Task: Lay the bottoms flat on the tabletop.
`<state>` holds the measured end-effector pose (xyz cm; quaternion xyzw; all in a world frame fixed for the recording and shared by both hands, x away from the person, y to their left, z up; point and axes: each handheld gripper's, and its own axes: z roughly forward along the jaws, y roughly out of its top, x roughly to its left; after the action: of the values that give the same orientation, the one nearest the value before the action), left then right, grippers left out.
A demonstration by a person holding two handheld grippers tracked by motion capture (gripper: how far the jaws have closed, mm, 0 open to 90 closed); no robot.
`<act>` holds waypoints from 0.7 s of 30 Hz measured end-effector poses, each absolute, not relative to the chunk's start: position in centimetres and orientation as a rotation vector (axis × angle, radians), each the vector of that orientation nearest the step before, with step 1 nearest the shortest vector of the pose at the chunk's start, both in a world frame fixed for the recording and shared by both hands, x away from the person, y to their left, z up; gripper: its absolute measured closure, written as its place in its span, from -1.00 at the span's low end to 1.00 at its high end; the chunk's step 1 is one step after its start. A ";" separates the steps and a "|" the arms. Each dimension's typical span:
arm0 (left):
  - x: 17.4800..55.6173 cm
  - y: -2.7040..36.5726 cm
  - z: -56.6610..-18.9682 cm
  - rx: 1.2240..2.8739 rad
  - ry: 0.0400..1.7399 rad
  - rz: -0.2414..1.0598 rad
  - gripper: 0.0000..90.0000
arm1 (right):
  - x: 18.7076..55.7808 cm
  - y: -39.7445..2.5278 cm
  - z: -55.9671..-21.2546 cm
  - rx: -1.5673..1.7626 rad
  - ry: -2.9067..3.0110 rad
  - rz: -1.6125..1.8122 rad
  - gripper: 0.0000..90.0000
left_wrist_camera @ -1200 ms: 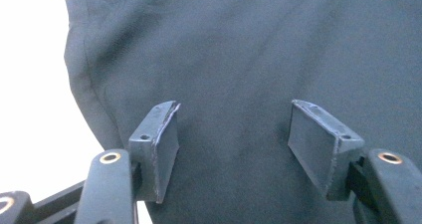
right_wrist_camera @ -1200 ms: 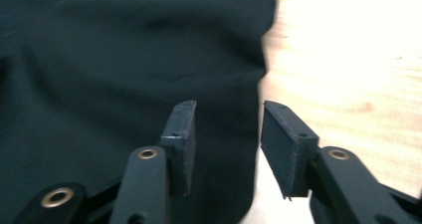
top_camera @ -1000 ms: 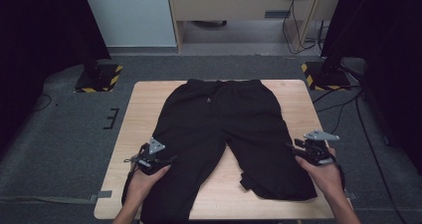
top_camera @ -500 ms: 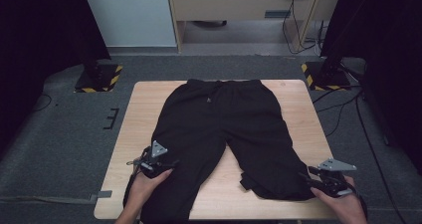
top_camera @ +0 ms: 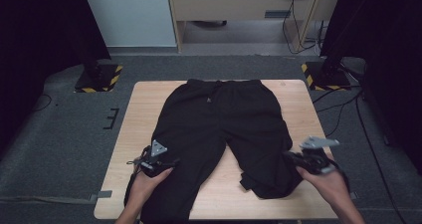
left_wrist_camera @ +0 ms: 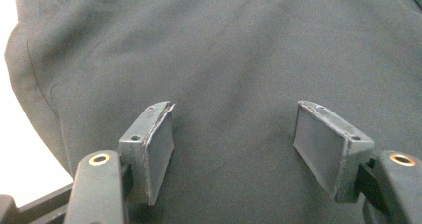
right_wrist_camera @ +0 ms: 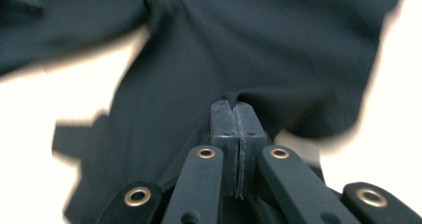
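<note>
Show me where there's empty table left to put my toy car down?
Bare wood shows on the table left of the black pants, on the strip right of them, and in the wedge between the two pant legs. The near corners are crowded: the left tongs sit over one leg, the right tongs pinch the other.

Trousers flat on the table, waistband at the far edge, legs toward the near edge.

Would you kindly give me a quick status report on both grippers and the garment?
Left gripper open over one leg of the black fabric trousers. Right gripper shut on the other leg's edge. Trousers spread on the light wooden table; nothing in the way.
</note>
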<state>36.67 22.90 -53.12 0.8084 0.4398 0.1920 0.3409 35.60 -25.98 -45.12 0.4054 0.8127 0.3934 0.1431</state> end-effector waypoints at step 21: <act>36.7 23.1 -53.5 2.078 1.121 0.510 -0.35 | 45.3 -18.3 -47.5 1.265 2.150 1.054 -0.44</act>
<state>36.67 23.08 -53.46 0.8042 0.4340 0.1973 0.3549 45.30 -18.33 -47.54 0.4560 0.7754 0.3802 0.2150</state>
